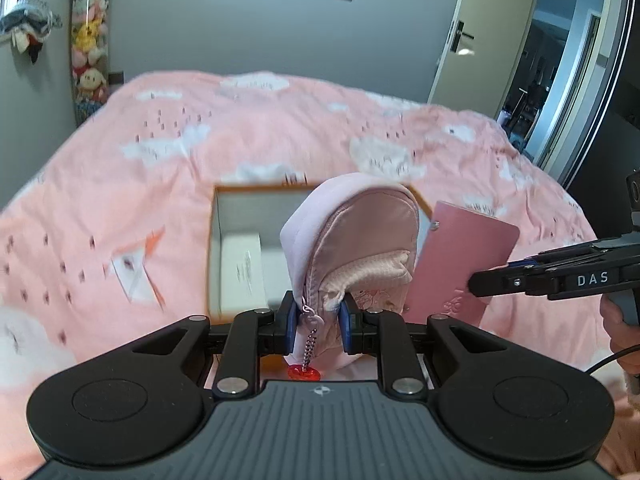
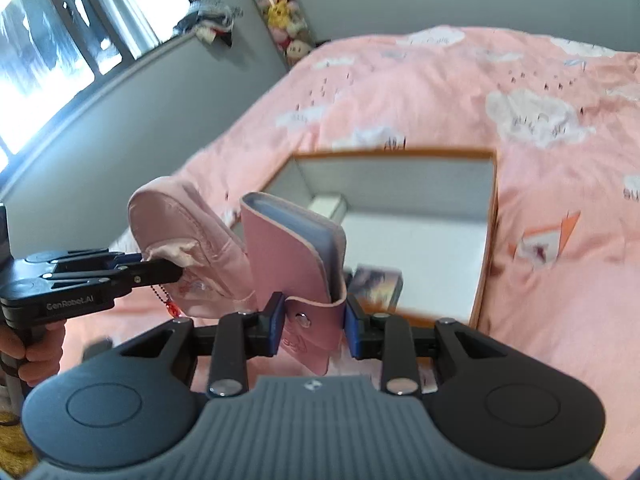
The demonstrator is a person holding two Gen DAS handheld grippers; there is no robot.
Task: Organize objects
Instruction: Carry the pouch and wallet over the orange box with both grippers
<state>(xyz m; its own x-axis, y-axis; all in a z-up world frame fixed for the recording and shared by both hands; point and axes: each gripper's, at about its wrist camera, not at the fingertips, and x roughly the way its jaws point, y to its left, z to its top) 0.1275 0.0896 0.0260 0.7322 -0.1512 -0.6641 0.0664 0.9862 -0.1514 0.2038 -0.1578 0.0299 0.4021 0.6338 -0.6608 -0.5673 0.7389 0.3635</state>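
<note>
- Small pink pouch (image 1: 352,248), shaped like a tiny backpack, clamped at its near lower end between the blue pads of the left gripper (image 1: 318,322); held upright above the bedspread, in front of the box.
- Bead chain with a red charm (image 1: 304,372) hangs from the pouch zipper, just below the left gripper's fingers.
- Pink card wallet (image 2: 296,256), snap flap toward the camera, pinched at its near end by the right gripper (image 2: 314,322); it sits just right of the pouch, very close, contact unclear.
- Open box (image 2: 400,216), white inside with an orange-brown rim, lies on the bed beyond both items; a small white carton and a dark printed item lie inside.
- Pink bedspread (image 1: 200,184) with white clouds under everything.
- Writing: "DAS" on the right gripper's side in the left view; "GenRobot.AI" on the left gripper's side in the right view. Embossed mark on the wallet, not legible.
- Stuffed toys (image 1: 90,40) hang far left by the wall; open door far right.
</note>
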